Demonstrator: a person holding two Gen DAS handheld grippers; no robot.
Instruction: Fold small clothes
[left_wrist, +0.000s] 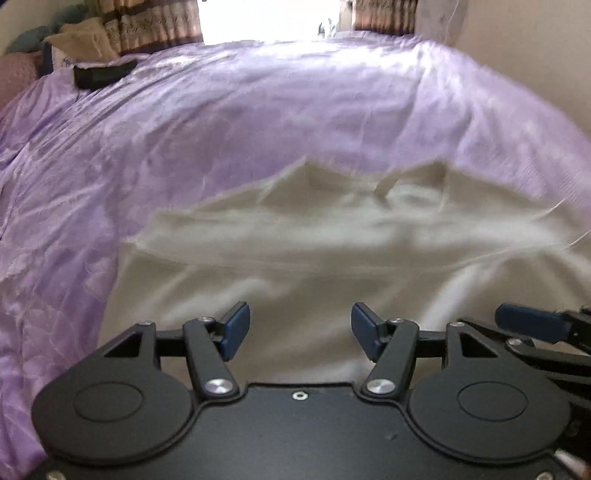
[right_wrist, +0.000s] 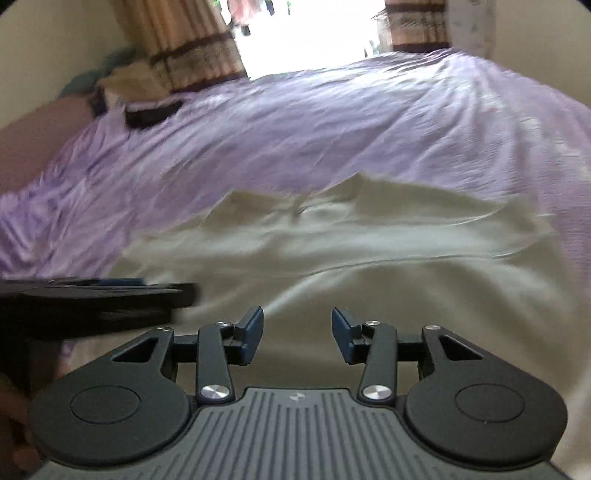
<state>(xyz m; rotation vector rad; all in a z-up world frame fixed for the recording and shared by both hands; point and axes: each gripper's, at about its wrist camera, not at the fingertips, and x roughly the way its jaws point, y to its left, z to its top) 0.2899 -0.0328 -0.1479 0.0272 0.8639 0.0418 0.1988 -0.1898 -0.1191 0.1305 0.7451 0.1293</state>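
Note:
A cream-white small garment (left_wrist: 314, 240) lies spread on the purple bedsheet (left_wrist: 221, 118), with its two pointed ends toward the far side. My left gripper (left_wrist: 300, 330) is open and empty just above the garment's near part. My right gripper (right_wrist: 297, 334) is also open and empty above the same garment (right_wrist: 351, 251), to the right of the left one. The right gripper's finger shows at the right edge of the left wrist view (left_wrist: 532, 321). The left gripper shows as a dark blur at the left of the right wrist view (right_wrist: 99, 295).
A black flat object (left_wrist: 103, 74) lies on the far left of the bed near piled pillows and cloths (left_wrist: 77, 37). Striped curtains (right_wrist: 192, 48) frame a bright window at the back. A cream wall (left_wrist: 535, 55) runs along the right side.

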